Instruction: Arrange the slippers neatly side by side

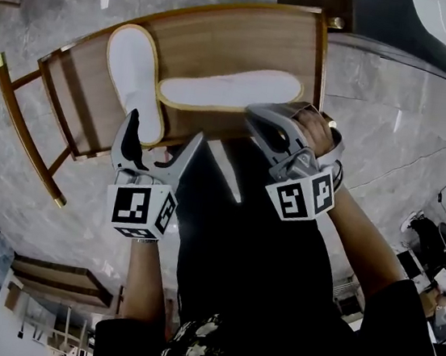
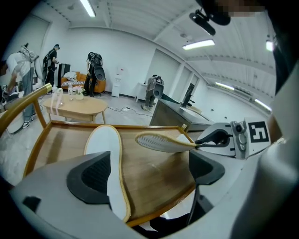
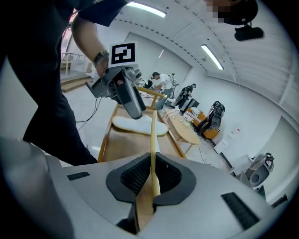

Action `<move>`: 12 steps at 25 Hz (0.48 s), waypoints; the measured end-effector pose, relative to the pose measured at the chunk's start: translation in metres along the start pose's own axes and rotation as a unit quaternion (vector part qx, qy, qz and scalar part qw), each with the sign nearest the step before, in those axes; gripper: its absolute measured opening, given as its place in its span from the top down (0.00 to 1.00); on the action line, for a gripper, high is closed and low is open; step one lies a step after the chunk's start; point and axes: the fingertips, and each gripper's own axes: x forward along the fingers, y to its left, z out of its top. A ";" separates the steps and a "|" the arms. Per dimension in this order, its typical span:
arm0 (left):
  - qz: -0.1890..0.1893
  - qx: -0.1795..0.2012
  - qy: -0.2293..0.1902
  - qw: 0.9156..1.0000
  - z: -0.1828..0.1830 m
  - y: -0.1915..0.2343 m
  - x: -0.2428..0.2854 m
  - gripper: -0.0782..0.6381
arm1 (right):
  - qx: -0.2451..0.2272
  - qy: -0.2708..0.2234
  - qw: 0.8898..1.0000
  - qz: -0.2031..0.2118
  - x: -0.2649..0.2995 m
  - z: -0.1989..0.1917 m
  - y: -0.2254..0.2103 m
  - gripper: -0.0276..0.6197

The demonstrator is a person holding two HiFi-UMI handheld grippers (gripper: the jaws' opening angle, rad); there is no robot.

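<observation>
Two flat slippers with white soles and tan rims are on a wooden low table [image 1: 249, 42]. One slipper [image 1: 134, 80] lies flat on the left half of the table; in the left gripper view this slipper [image 2: 110, 158] runs past the left pad [image 2: 91, 177]. My left gripper [image 1: 167, 129] hovers at its near end, open, with no pad touching it. The other slipper [image 1: 230, 90] is turned crosswise, and my right gripper [image 1: 273, 119] is shut on its right end. In the right gripper view this held slipper [image 3: 153, 140] stands on edge between the jaws.
The table has a raised rim [image 2: 154, 215] and brass-tipped legs [image 1: 0, 62] on a grey marble floor [image 1: 391, 138]. A second low wooden table [image 2: 77, 106], bags and people stand farther back in the room. My own dark clothing fills the lower head view.
</observation>
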 end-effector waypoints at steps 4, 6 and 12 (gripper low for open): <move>0.009 0.011 0.002 1.000 -0.001 0.002 0.001 0.22 | -0.001 -0.009 1.000 0.003 -0.002 -0.006 0.007 0.92; 0.007 0.015 0.003 1.000 -0.001 -0.003 0.002 0.22 | 0.006 -0.010 1.000 0.006 -0.004 -0.009 0.011 0.91; -0.001 0.029 0.014 0.999 -0.002 -0.017 0.005 0.22 | 0.039 -0.008 0.999 0.014 -0.005 -0.021 0.019 0.87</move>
